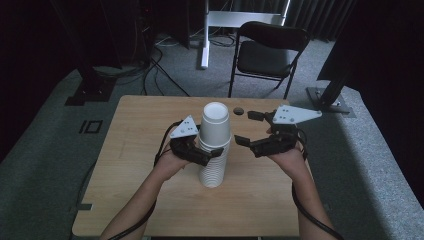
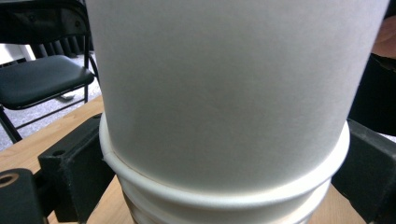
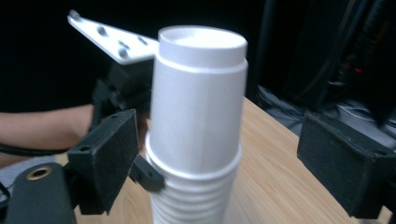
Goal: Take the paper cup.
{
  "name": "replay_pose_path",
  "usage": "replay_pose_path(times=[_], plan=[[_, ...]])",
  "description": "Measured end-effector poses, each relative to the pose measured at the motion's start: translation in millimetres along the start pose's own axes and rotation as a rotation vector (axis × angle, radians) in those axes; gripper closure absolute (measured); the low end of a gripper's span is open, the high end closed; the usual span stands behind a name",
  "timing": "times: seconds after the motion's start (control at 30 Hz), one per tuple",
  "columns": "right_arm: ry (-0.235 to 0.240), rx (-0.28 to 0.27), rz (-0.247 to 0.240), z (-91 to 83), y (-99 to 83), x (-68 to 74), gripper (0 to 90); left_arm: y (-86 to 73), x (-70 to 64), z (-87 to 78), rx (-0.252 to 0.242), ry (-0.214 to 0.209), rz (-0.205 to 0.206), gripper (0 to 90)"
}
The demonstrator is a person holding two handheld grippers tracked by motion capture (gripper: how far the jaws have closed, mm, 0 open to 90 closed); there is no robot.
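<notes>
Wooden table, nested white cups (upside down), left gripper clasping stack.

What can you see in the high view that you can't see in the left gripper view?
The high view adds the whole light wooden table, a small dark round thing on it, both forearms, and the right gripper open beside the tall stack of upside-down white paper cups. The left gripper view adds a close look at the rolled cup rims between the left gripper's jaws, which sit against the stack. Both share the cups, the table and the black folding chair.
</notes>
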State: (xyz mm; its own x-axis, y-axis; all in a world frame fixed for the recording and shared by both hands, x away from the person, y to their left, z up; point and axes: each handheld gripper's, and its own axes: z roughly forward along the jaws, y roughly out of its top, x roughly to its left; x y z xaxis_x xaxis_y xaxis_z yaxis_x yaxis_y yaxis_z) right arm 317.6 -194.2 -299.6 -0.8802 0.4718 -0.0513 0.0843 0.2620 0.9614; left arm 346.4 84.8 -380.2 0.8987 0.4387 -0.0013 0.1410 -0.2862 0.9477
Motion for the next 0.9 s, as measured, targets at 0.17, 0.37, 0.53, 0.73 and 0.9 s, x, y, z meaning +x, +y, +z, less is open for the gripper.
replay_pose_path(times=[0.17,0.37,0.53,0.73,0.9], plan=[[0.027,0.018,-0.009,11.3,8.4,0.5,11.3,0.3,-0.3,0.0,0.004,-0.001,0.002,4.5],[0.056,0.028,-0.028,23.7,17.0,3.5,11.4,0.6,-0.1,0.1,0.005,-0.003,0.002,4.5],[0.059,0.035,-0.014,33.9,19.9,3.6,11.4,0.6,-0.1,0.2,0.004,-0.003,0.004,4.5],[0.070,0.051,-0.012,46.6,20.2,3.6,10.0,0.5,-0.3,0.4,0.004,-0.004,0.003,4.5],[0.064,0.070,-0.027,58.6,20.6,4.4,11.8,0.8,-0.1,0.5,0.005,-0.006,0.003,4.5]])
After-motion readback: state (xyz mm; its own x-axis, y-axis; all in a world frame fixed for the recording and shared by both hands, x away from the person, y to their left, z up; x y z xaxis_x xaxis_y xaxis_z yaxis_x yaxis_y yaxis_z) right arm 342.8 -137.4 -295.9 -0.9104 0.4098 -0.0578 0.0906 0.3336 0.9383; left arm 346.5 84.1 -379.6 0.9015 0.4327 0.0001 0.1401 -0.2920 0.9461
